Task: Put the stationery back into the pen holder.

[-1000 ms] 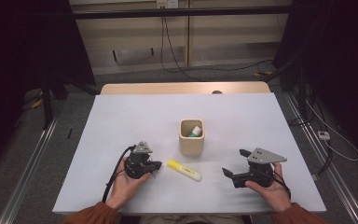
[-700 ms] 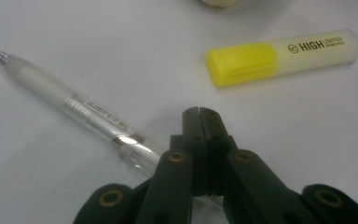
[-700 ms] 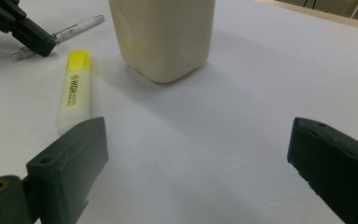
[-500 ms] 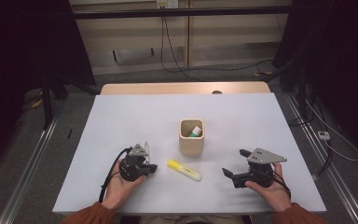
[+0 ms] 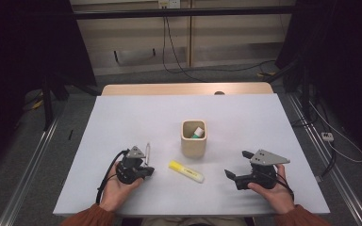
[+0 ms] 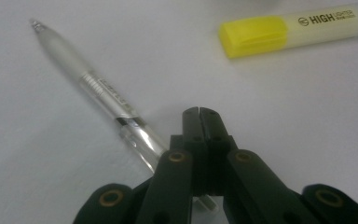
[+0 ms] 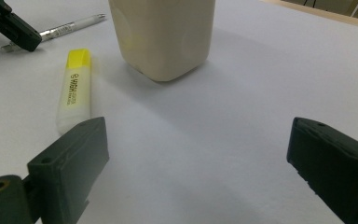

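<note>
Right jaws: spread wide on the right gripper (image 5: 234, 175), nothing in them, off to the cup's (image 5: 193, 139) right
Left jaws: left gripper (image 6: 199, 112) clamped together, empty
Highlighter (image 5: 186, 171): flat, just in front of cup
Pen (image 6: 98, 92): loose beside left jaws, cup's left

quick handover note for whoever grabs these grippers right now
Left gripper: jaws shut on nothing, resting beside the clear silver-tipped pen on the white table.
Right gripper: open, holding nothing, pointed toward the beige square cup.
The yellow capped highlighter lies flat between the two grippers, just in front of the cup. One green-and-white item already stands in the cup.
Likely left: pen and highlighter into the cup; neither is gripped yet.
</note>
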The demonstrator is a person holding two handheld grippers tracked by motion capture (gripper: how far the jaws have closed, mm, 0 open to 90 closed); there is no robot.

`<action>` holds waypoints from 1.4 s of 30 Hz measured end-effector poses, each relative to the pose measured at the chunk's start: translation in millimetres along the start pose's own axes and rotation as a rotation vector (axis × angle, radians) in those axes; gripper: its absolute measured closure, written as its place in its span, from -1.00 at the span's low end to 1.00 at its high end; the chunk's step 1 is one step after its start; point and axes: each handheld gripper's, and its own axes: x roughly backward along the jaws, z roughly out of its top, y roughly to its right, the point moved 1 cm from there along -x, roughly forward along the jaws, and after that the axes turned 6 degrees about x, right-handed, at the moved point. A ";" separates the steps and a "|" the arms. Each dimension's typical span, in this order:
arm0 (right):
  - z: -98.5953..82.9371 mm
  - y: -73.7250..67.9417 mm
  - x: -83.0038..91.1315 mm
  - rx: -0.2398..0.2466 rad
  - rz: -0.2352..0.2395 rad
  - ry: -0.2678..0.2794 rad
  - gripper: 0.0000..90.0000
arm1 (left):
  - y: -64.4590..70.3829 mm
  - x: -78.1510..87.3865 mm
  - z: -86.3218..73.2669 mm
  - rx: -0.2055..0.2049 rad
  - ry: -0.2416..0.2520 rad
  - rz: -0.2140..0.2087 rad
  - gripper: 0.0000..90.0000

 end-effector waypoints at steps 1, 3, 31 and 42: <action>0.0 0.1 -0.1 0.000 0.000 0.000 -0.88 | -2.8 2.3 -1.8 0.012 -0.001 0.000 1.00; -0.1 0.3 -0.2 -0.001 -0.001 -0.002 -0.88 | -5.4 5.6 -2.5 0.017 -0.003 0.019 1.00; 0.1 0.4 -0.3 -0.003 0.000 -0.001 -0.87 | -23.8 16.1 -6.8 0.033 -0.023 0.068 1.00; 0.1 0.8 -0.1 -0.004 -0.002 0.001 -0.87 | -23.5 16.2 -7.4 0.051 -0.016 0.079 1.00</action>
